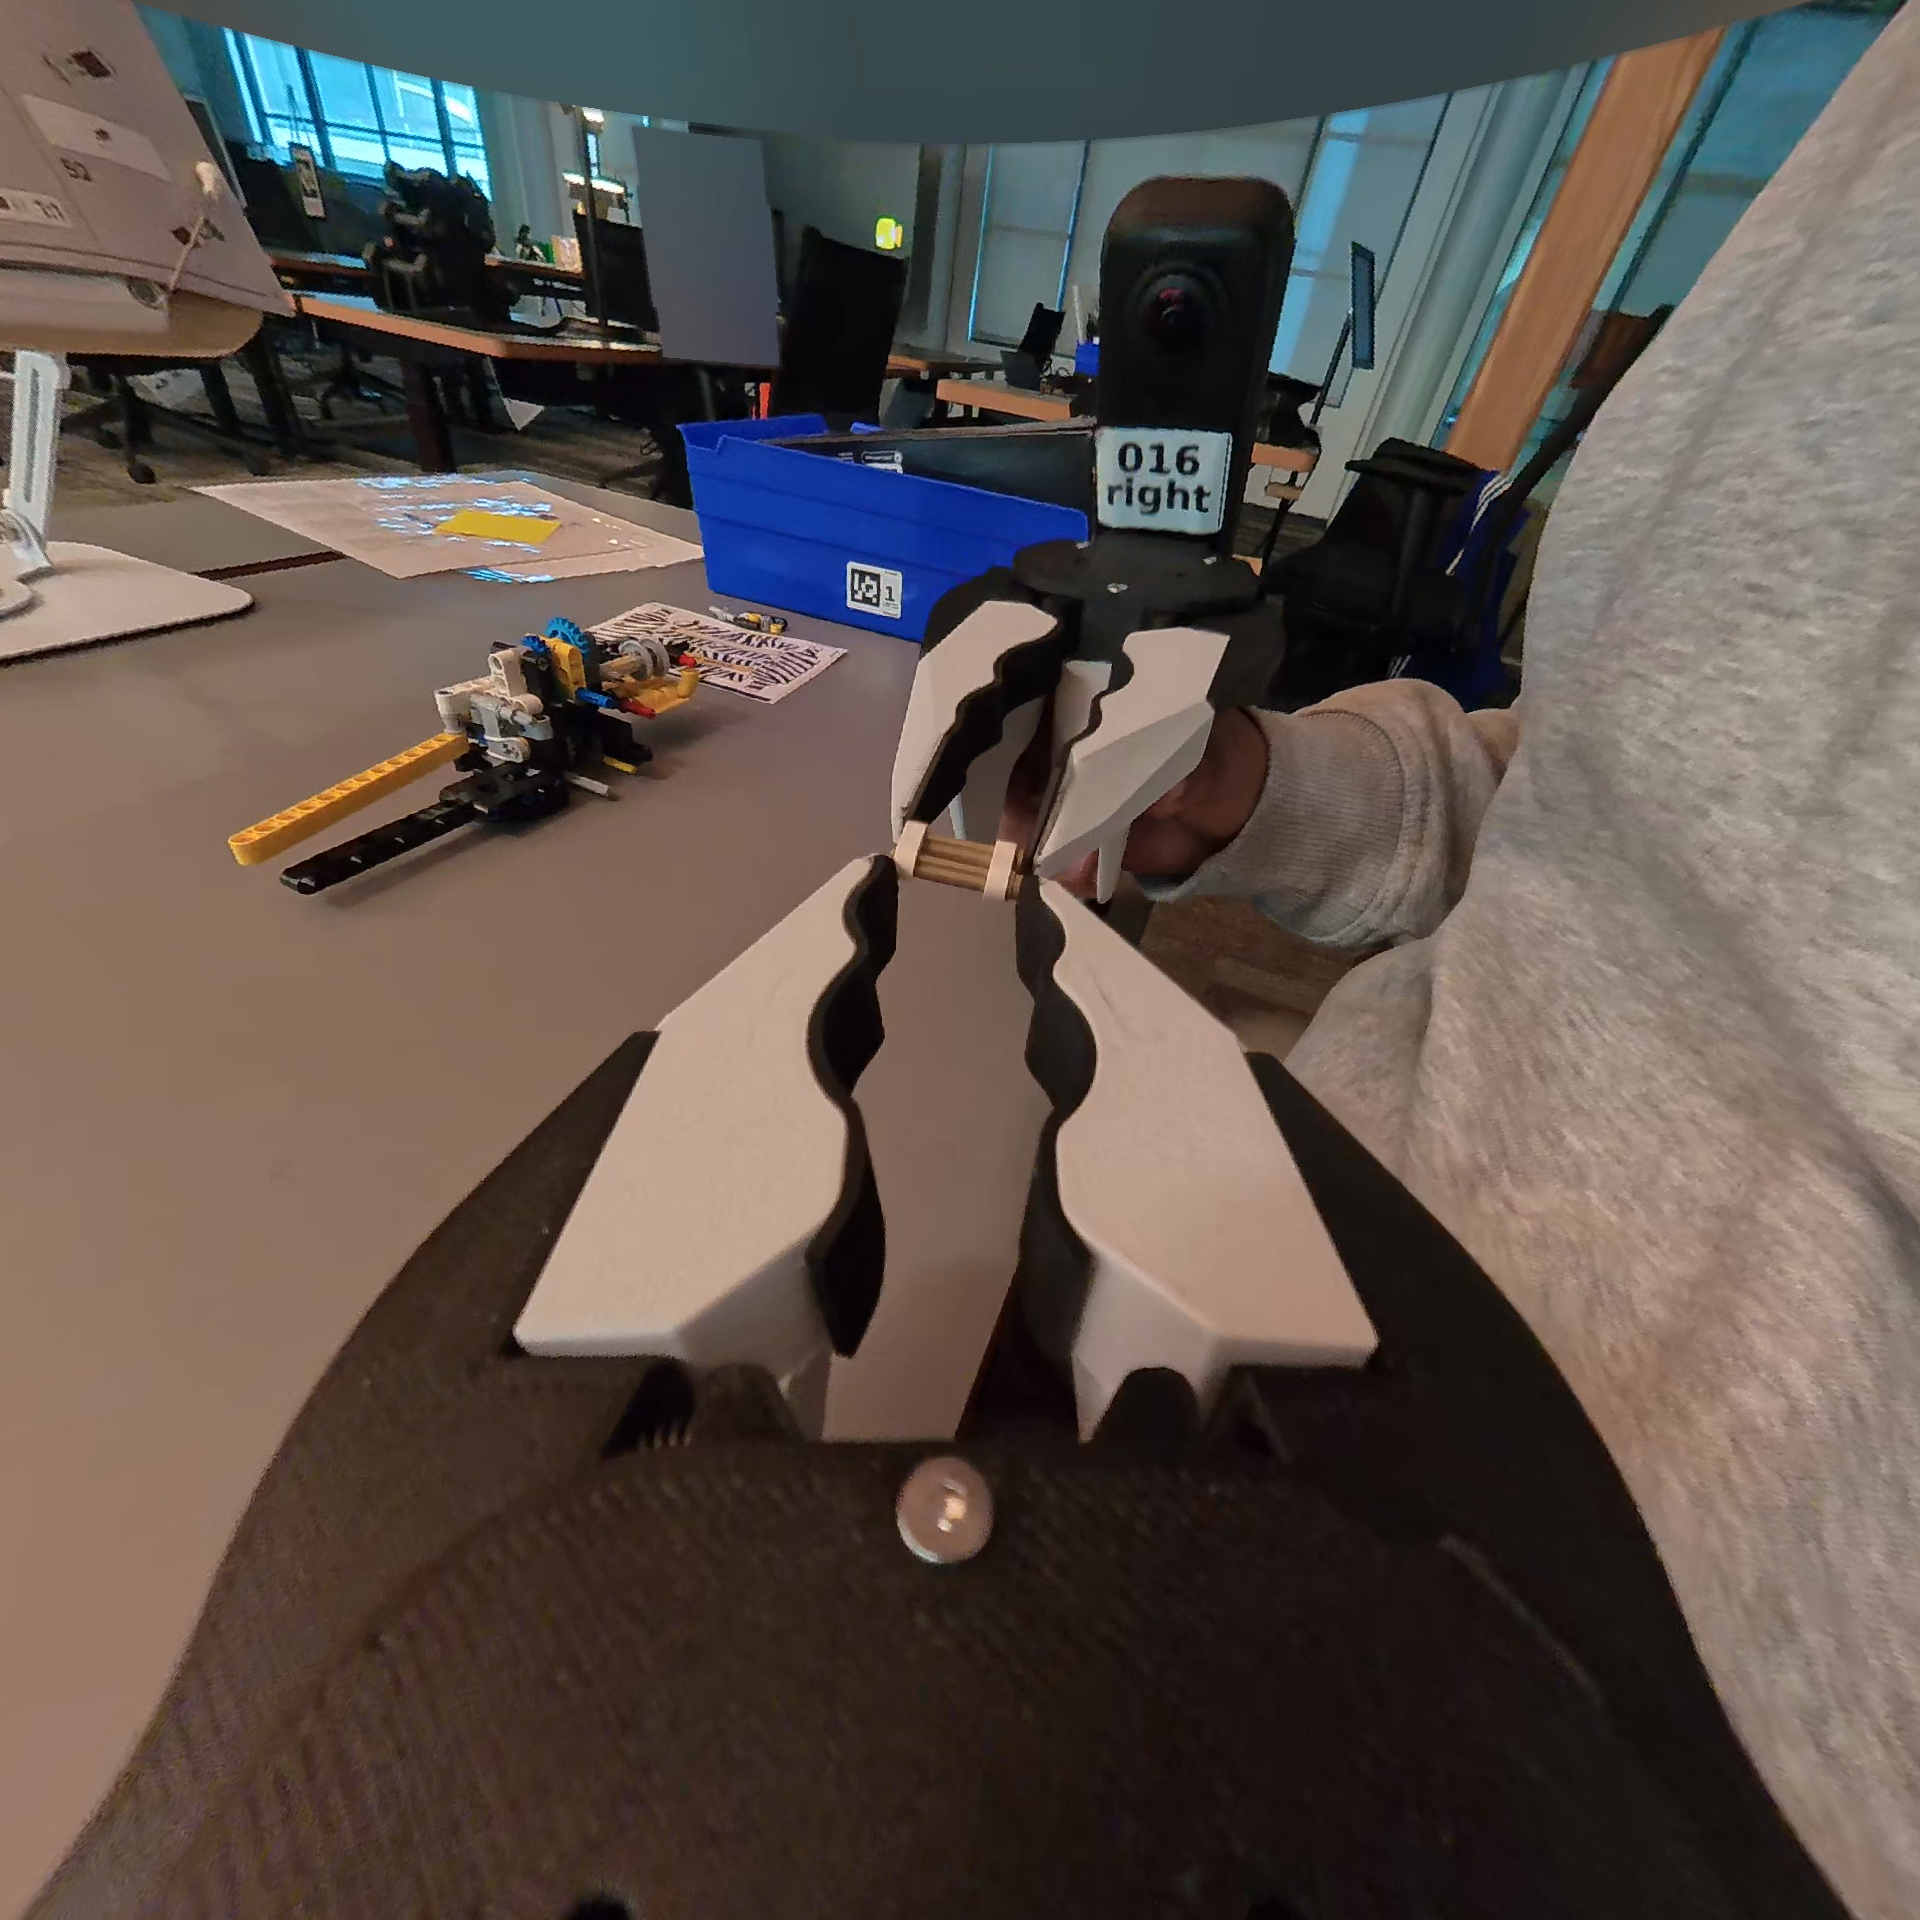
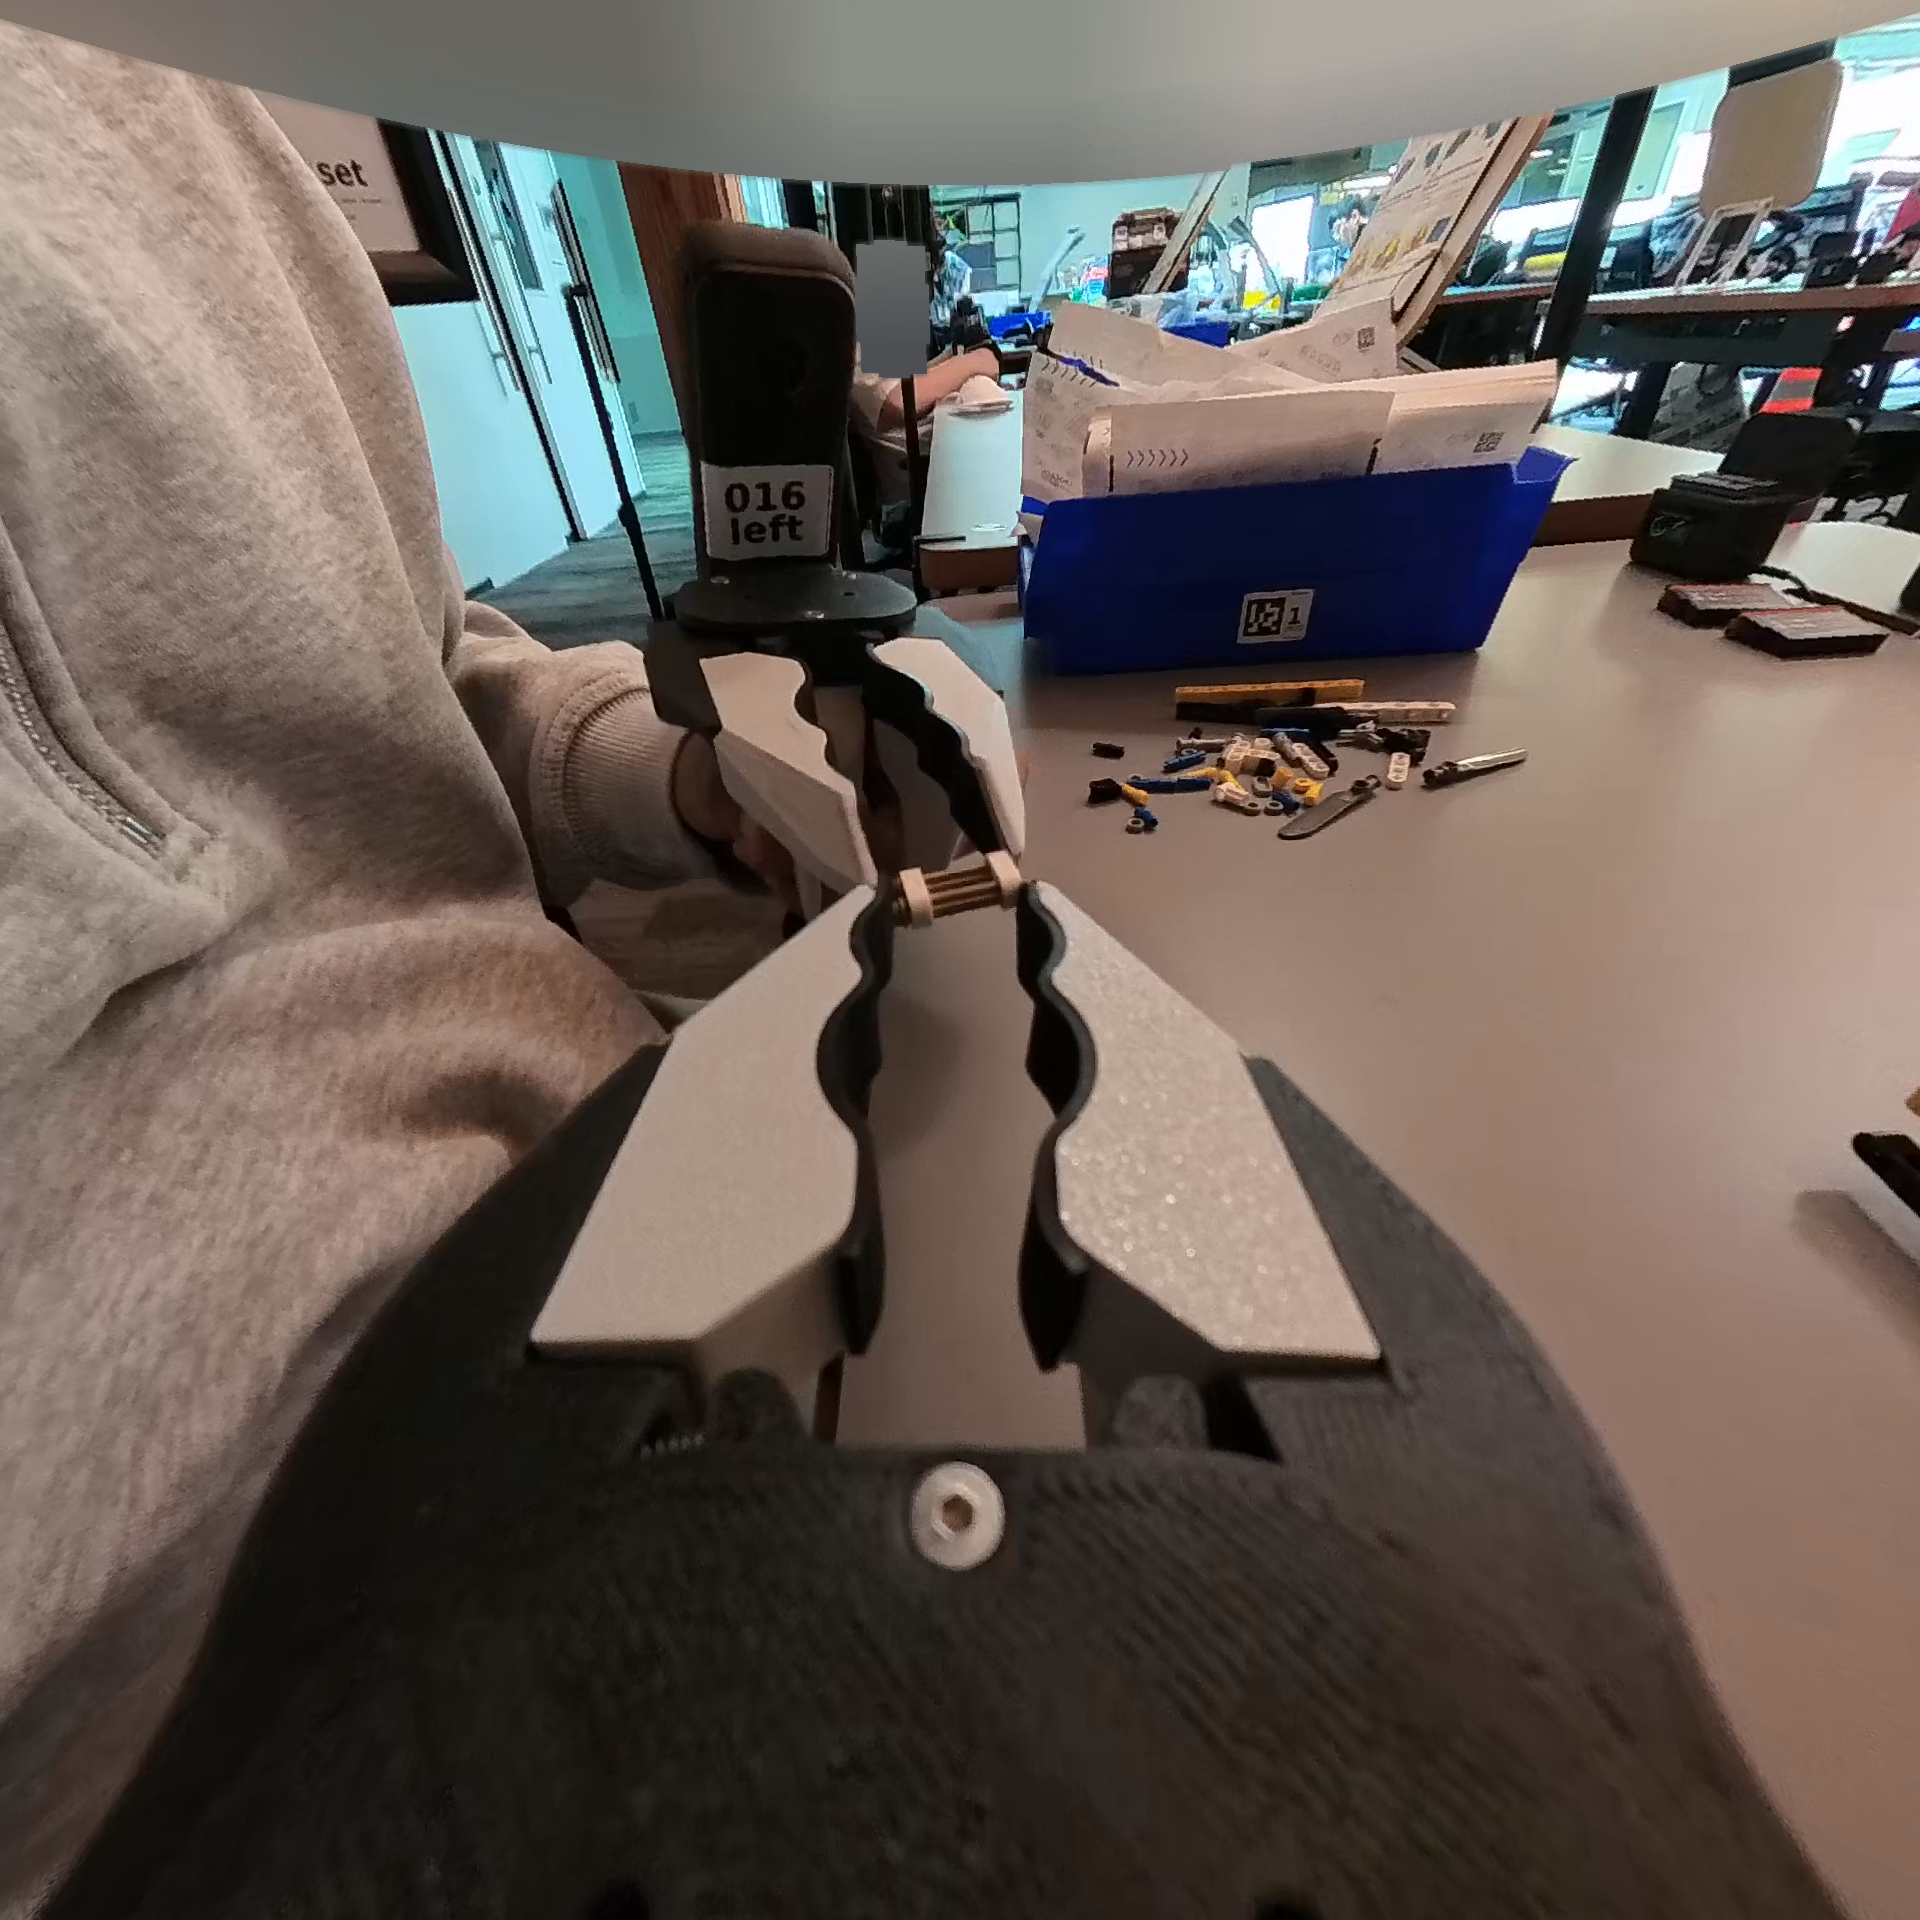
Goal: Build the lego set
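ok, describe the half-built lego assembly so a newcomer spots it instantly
Start at the blue bin at the back of the grey table. In front of it, beside a zebra-striped sheet, sits the half-built assembly. Two long beams, one yellow, one black, jut from it, unlike any loose piece.

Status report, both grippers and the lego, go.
Left gripper and right gripper both shut on tan ribbed piece, mid-air. Partial build on table, untouched. Nothing in the way.
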Tool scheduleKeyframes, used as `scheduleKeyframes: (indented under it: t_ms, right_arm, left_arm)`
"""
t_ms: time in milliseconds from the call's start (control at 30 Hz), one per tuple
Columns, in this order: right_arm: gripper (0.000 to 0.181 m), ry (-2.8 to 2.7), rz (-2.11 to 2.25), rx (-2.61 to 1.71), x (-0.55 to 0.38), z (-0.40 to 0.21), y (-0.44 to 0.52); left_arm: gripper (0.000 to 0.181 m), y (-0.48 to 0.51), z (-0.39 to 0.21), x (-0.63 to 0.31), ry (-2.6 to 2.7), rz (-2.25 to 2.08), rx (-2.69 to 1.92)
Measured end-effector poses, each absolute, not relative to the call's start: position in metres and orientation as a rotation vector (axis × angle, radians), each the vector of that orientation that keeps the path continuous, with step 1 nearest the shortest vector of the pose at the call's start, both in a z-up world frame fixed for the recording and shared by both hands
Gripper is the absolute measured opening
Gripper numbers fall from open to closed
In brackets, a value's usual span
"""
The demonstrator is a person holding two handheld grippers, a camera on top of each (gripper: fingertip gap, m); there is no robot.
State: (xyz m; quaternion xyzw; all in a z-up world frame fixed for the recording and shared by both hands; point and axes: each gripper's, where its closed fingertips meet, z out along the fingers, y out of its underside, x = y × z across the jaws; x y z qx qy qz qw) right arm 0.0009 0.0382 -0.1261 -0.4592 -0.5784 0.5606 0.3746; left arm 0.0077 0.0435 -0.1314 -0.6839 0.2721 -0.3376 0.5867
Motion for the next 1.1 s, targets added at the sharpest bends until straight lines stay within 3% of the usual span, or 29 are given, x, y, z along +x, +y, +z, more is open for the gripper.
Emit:
scheduleKeyframes:
  t_ms: [633, 667, 700, 800, 1000, 1100]
  right_arm:
    - [0.023, -1.439, 1.437, -1.159, 0.006, -0.118, 0.05]
    - [0.008, -1.445, 1.437, -1.154, 0.008, -0.119, 0.052]
    - [0.007, -1.435, 1.439, -1.145, 0.008, -0.117, 0.051]
    - [0.007, -1.434, 1.454, -1.134, 0.012, -0.115, 0.052]
    - [0.007, -1.484, 1.387, -1.21, 0.004, -0.134, 0.051]
    - [0.007, -1.439, 1.402, -1.261, 0.002, -0.138, 0.059]
  left_arm:
    - [0.023, 0.044, -0.125, 0.008, 0.621, -0.724, -1.556]
    - [0.024, 0.045, -0.125, 0.007, 0.615, -0.723, -1.557]
    - [0.011, 0.048, -0.124, 0.003, 0.588, -0.702, -1.557]
    - [0.0, 0.042, -0.117, 0.007, 0.58, -0.812, -1.527]
    - [0.0, 0.046, -0.124, 0.007, 0.587, -0.766, -1.557]
    - [0.012, 0.05, -0.124, 0.001, 0.562, -0.769, -1.563]
